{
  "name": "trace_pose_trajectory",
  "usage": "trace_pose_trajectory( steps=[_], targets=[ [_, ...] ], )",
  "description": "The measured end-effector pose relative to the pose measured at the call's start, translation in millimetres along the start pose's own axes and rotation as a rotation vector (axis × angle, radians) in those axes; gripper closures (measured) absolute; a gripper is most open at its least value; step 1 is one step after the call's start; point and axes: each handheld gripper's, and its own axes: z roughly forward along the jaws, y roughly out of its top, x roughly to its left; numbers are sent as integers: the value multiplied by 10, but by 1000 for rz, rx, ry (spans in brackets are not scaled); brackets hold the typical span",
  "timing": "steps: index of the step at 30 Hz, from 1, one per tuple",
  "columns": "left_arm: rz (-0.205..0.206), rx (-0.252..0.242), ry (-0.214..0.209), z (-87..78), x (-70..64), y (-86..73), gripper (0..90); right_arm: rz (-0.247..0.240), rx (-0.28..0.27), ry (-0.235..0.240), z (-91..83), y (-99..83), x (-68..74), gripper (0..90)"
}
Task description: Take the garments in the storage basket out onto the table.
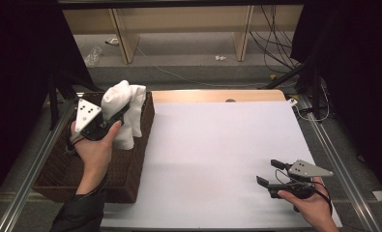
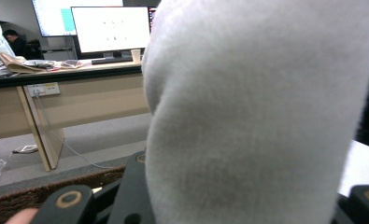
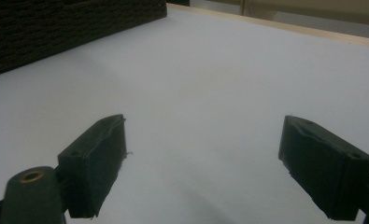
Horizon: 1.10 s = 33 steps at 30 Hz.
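The left gripper (image 1: pixel 112 117) is lifting a white fluffy towel (image 1: pixel 123 113), clamped in its jaws, above the dark woven basket (image 1: pixel 58 169) (the right gripper (image 1: pixel 271 172) is waiting agape), likely calling next for carrying it rightward onto the white worktop (image 1: pixel 213 150).

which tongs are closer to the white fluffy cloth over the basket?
Left. The left tongs are clamped on the white fluffy cloth, holding it above the dark woven basket. The right tongs hover open over the white table sheet, far across from it.
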Motion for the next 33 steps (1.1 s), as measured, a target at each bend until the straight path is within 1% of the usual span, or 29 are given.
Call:
trace_pose_trajectory(
  steps=[13, 16, 33],
  targets=[
    [0, -4, -25, 16, -79, 14, 690, 0, 2, 1, 0, 0, 3, 160],
    [0, -3, -37, 23, -106, 18, 690, 2, 2, 0, -1, 1, 3, 160],
    [8, -5, -60, 22, -170, 45, 690, 0, -1, 0, 2, 0, 0, 160]
  ],
)
